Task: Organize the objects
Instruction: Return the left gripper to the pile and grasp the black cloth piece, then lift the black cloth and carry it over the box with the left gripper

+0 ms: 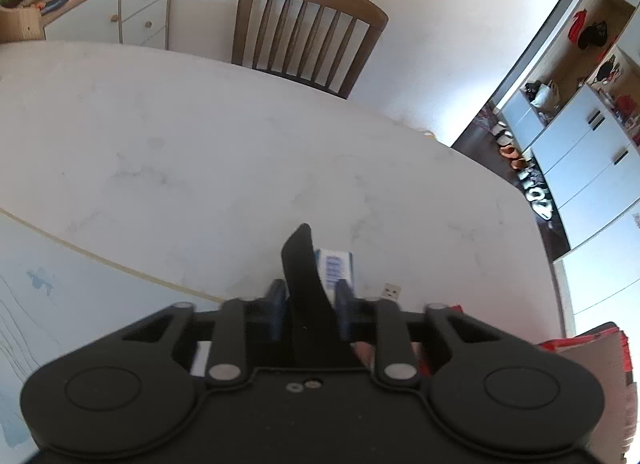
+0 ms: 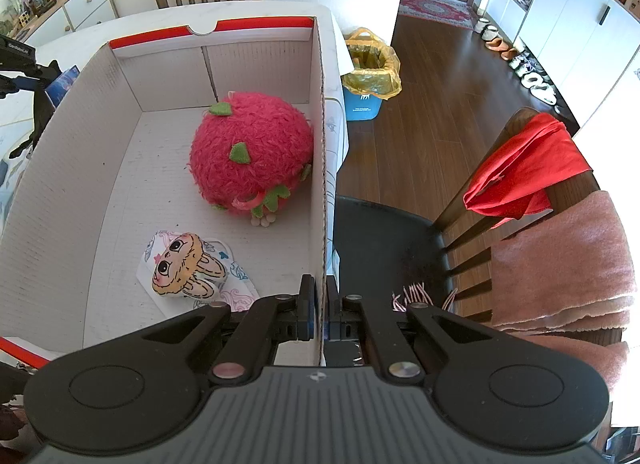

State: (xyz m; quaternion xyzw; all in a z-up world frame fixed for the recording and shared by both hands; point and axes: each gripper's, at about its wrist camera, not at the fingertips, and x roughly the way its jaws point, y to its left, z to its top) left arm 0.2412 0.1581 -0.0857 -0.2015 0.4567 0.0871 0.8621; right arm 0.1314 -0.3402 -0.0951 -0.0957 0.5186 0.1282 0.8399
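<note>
Your right gripper [image 2: 320, 314] pinches the box wall [image 2: 322, 184] at lower centre; pulling sideways may tip the box. Left gripper [image 1: 312, 304] clamps a black object [image 1: 304, 284], which may slip.

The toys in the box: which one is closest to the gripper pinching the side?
The flat bunny-face toy, lying on patterned cloth, is closest to the right gripper pinching the box wall. The fluffy red strawberry plush sits farther back.

The counter [image 1: 200, 144] is bare up to its far edge, where a chair [image 1: 308, 36] stands. In the box [image 2: 80, 168], a red plush [image 2: 250, 152] fills the far right corner; the left side is open.
</note>
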